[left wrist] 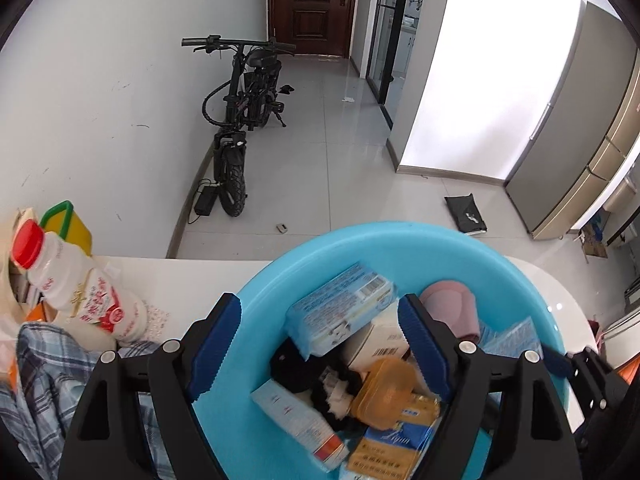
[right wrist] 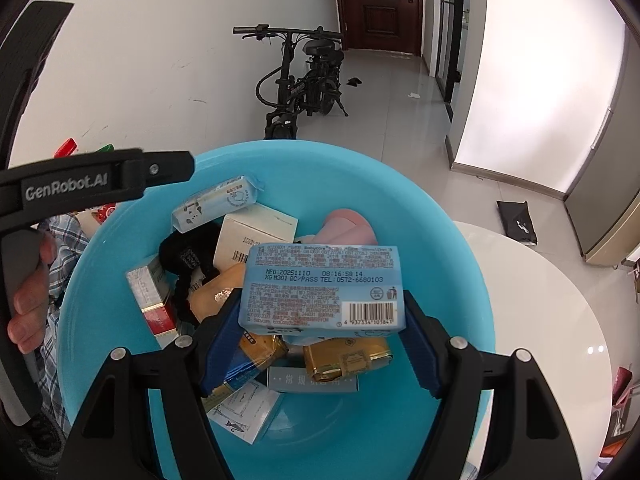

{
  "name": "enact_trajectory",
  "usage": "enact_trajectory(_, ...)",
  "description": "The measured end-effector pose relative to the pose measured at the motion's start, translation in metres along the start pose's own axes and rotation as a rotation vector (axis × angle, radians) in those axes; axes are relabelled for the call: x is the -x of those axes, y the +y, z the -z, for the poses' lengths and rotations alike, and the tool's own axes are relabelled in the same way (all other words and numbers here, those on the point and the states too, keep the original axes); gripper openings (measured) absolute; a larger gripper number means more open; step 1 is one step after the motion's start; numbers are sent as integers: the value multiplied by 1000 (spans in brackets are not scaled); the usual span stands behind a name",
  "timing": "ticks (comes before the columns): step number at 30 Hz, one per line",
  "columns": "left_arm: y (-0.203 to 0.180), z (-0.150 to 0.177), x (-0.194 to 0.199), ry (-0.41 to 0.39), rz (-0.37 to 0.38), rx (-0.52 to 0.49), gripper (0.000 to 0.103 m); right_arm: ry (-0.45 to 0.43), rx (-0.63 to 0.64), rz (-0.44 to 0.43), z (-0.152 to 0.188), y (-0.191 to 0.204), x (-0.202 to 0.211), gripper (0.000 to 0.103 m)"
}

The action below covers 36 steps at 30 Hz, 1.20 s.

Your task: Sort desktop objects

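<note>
Your right gripper is clamped on a pale blue wipes pack, held at the frame's centre just above the blue basin. Below it the basin is crowded: a white box, a second wipes pack toward the upper left, a black cloth, a red-and-silver carton at the left, gold packets and a pink cup. Your left gripper hangs with its jaws spread wide over the same basin, gripping nothing. On the worktop, at the left of that frame, a red-capped milk bottle stands beside a plaid cloth. A black bike is parked on the floor beyond.
</note>
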<state>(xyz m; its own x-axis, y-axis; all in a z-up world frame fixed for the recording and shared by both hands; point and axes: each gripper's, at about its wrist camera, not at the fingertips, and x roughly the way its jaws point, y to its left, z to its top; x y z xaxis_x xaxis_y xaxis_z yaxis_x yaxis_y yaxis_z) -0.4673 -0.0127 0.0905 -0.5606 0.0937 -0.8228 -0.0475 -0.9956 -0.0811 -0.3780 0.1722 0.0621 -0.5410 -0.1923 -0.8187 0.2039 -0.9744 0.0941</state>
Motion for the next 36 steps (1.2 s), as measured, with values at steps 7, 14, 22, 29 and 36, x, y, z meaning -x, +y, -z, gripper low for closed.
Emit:
enact_trajectory(7,12,23,18,16,36,1,83,18,19,23,-4,3,-4,72)
enact_trajectory(14,-2,33,29,14,43,-39,83,37,27,53,-7,3,-7,72)
enact_trajectory(22,-12,35,26,7,17,-57,83,98,-30,57,-5,-9,-18,73)
enact_trajectory(29,-13,39,25,-40,-59,-74,83,124,-25,27,-5,-10,-19,86)
enact_trajectory(36,-3,41,31,-37,-14,-44,83,80,2,28,-3,-9,-7,86)
